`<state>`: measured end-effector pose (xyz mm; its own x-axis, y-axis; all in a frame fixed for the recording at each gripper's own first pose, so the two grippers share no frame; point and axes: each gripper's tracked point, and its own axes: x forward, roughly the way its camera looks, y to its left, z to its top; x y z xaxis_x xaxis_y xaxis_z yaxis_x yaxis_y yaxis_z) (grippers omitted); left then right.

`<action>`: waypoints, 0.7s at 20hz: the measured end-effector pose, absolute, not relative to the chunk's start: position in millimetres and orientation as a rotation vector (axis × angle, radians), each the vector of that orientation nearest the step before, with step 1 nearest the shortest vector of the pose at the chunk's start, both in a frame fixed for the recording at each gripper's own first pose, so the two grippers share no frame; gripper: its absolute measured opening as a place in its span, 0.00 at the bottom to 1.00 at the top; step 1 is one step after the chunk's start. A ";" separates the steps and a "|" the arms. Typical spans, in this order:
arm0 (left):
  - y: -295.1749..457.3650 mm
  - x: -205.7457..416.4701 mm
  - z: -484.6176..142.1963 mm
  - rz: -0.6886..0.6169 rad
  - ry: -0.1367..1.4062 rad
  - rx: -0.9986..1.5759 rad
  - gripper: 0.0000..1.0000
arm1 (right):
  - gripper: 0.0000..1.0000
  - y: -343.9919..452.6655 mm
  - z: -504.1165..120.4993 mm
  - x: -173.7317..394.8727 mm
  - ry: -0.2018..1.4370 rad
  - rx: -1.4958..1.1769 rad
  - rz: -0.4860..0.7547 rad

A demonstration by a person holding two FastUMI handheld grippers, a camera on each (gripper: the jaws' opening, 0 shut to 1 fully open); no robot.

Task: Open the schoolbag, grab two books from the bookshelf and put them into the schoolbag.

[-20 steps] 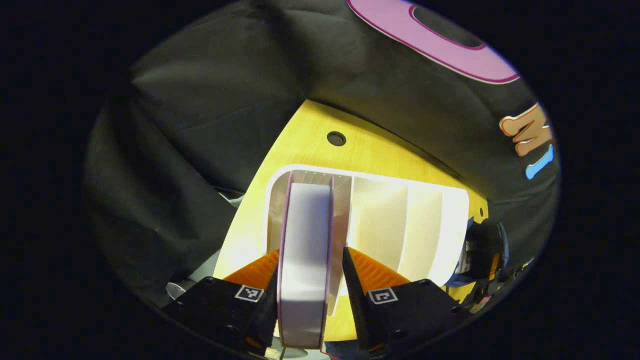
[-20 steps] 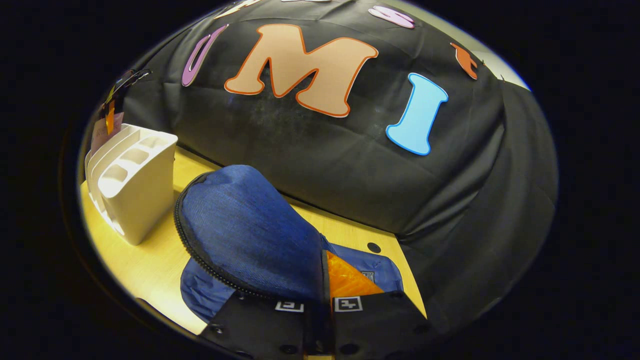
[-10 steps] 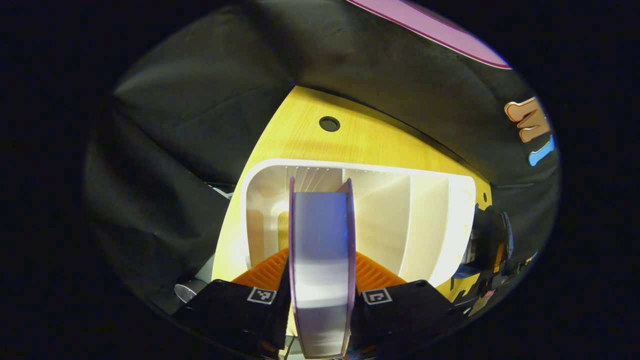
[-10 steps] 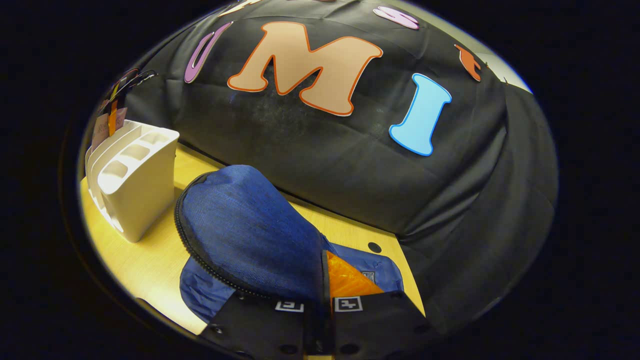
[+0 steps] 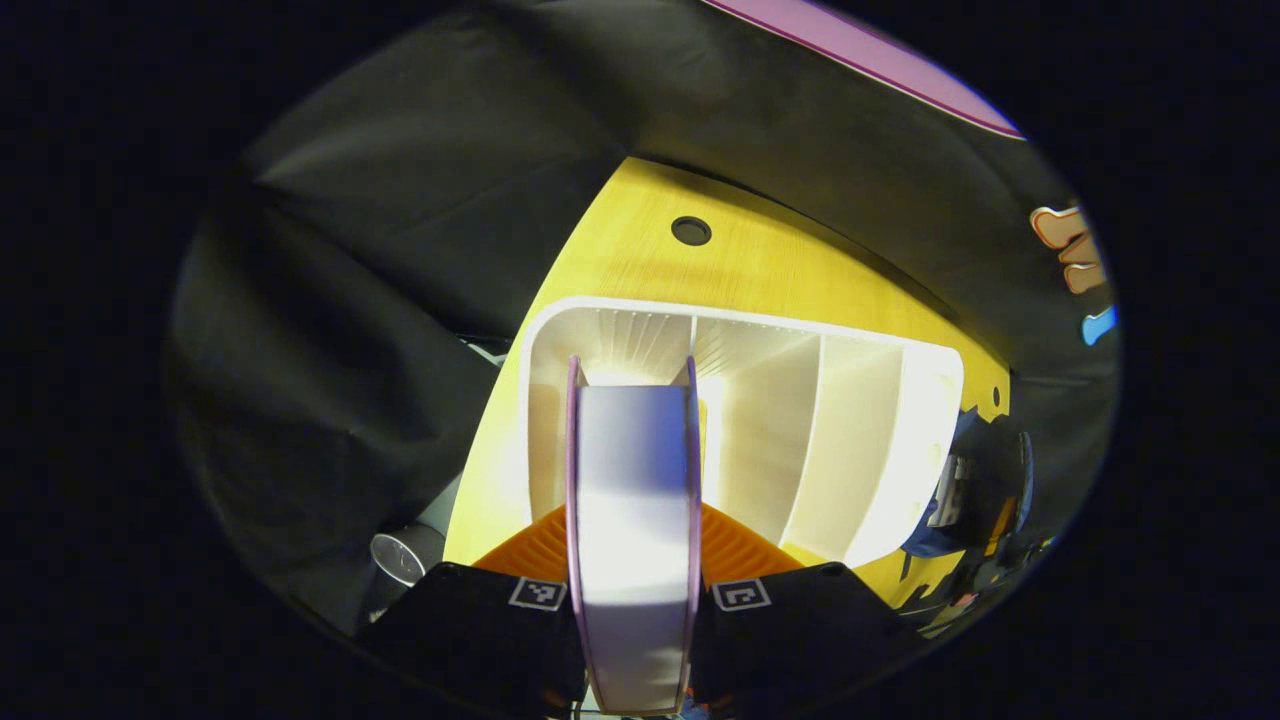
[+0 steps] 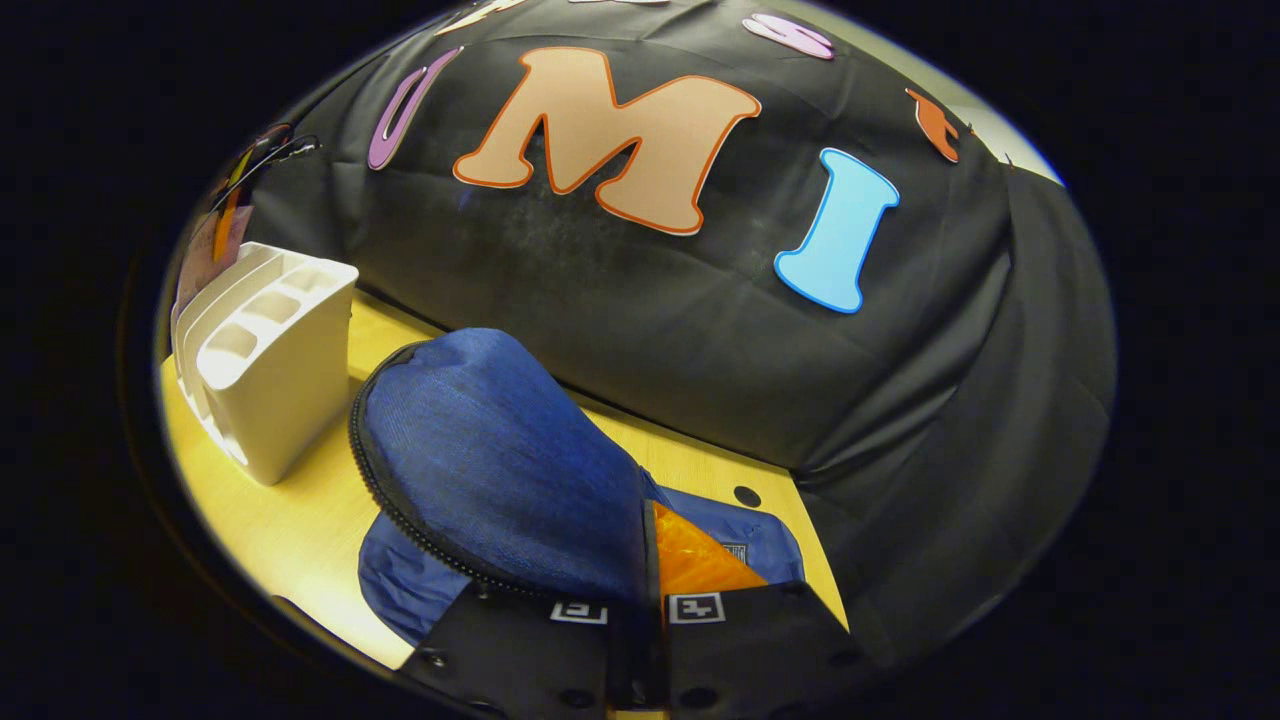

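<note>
left gripper (image 5: 632, 560): fingers clamped on book (image 5: 632, 520), lower centre, over bookshelf (image 5: 870, 440)
right gripper (image 6: 640, 610): fingers pinching schoolbag (image 6: 490, 470) flap
risk: flap could slip, closing the opening

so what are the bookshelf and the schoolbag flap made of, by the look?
bookshelf: likely moulded plastic, off-white, smooth with a slight sheen, thin one-piece dividers with rounded corners. schoolbag flap: woven fabric, blue, matte, visible weave, with a black zip along its edge.
</note>
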<state>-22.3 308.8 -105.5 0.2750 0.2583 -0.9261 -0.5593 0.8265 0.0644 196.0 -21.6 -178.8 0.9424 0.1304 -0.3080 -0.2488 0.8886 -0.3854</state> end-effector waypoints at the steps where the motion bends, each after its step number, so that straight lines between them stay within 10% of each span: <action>1: 304.6 -23.6 -96.4 0.571 1.156 -0.303 0.39 | 0.07 -22.4 -178.9 194.8 0.279 -0.433 0.202; 14: 182.8 -30.1 23.8 0.443 0.962 -0.378 0.38 | 0.07 -24.9 -177.0 194.5 0.275 -0.410 0.225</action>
